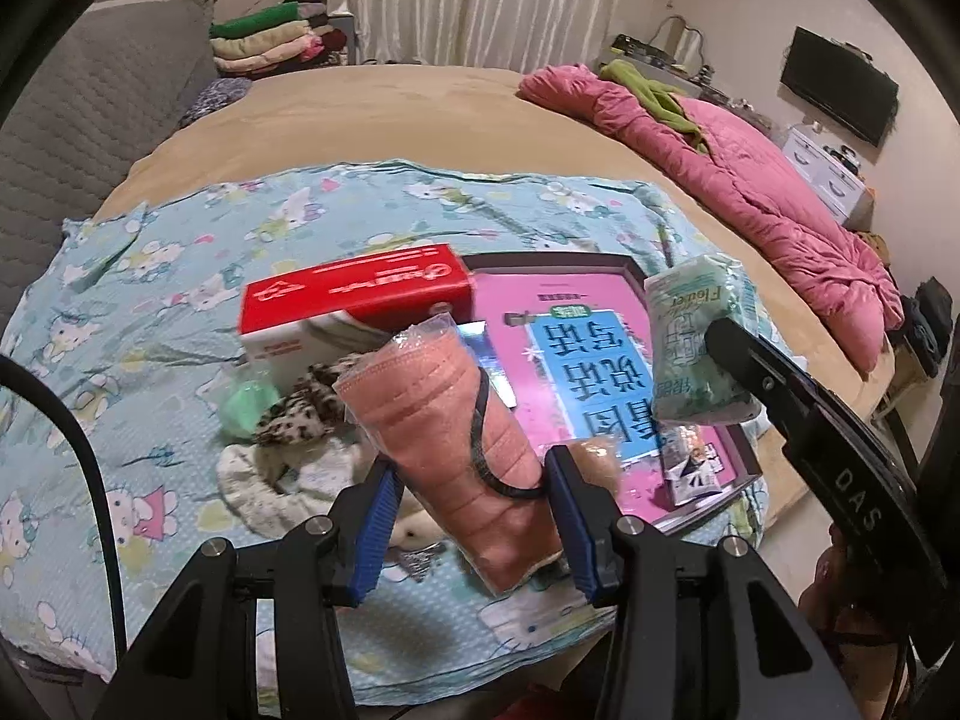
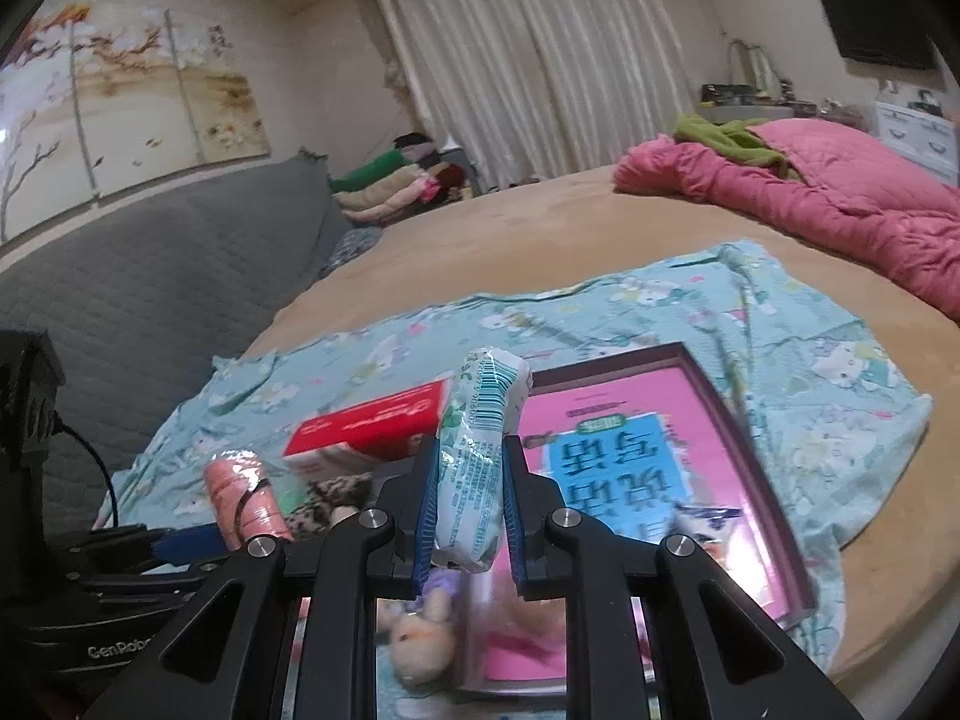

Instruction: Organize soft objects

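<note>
My left gripper (image 1: 471,489) is shut on a clear pack of pink face masks (image 1: 444,414) with a black ear loop, held upright above the bed. The pack also shows in the right wrist view (image 2: 243,495). My right gripper (image 2: 468,480) is shut on a green and white tissue pack (image 2: 477,450), which also shows in the left wrist view (image 1: 699,342). Below lie a leopard-print cloth (image 1: 300,411), a white cloth (image 1: 282,477), a green soft item (image 1: 243,399) and a small plush toy (image 2: 420,639).
A pink tray-like box lid (image 1: 606,300) and a red and white carton (image 1: 354,300) lie on the Hello Kitty sheet (image 1: 150,276). A pink quilt (image 1: 744,180) lies at the far right of the bed. Folded clothes (image 1: 270,36) are stacked behind.
</note>
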{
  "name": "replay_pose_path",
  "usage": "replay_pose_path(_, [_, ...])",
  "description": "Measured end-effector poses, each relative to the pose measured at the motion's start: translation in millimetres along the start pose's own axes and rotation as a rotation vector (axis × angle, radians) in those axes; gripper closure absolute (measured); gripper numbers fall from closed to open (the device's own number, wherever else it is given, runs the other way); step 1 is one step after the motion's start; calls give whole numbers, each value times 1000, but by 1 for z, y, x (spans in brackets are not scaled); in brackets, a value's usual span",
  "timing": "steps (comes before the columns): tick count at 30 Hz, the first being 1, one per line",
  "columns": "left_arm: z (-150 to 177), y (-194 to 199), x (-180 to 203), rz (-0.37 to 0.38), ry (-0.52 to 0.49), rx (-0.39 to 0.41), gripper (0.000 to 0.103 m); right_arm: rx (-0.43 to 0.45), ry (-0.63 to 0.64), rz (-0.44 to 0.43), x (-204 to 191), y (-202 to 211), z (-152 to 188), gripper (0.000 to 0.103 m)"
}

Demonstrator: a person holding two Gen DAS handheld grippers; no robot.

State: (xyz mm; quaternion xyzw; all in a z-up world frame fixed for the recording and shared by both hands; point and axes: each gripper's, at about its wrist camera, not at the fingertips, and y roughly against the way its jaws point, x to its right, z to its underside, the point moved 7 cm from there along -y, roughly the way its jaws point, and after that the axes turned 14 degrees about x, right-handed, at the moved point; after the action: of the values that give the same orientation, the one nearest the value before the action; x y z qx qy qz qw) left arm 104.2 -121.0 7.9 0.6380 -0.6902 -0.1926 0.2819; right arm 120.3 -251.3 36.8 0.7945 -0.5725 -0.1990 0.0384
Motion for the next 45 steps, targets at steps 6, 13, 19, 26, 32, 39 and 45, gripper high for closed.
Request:
replay_pose_path(6, [1,-15,22,32,-32,-22,54,5,-66,71,44,2,-3,84])
replay_pose_path(13, [10,-37,44,66,-60,-62,54,-15,-129,139,85,3,3,84])
replay_pose_path(19, [22,-51,70,123,-96,-104,54,-48,-175,157,100,1,12,84])
replay_pose_path(26, [43,-64,99,172,-143,-166,54,-46,-215,181,117,4,14,84])
replay_pose_path(32, [55,-73,117,197,-179,-192,54,-52,-233,186,125,3,18,84])
replay_pose_path(39, [61,-90,133,217,-190,-221,54,-60,-235,220,137,3,21,84])
replay_pose_path(45, [66,-105,140,217,-212,-239,54,-102,-186,268,147,1,29,83])
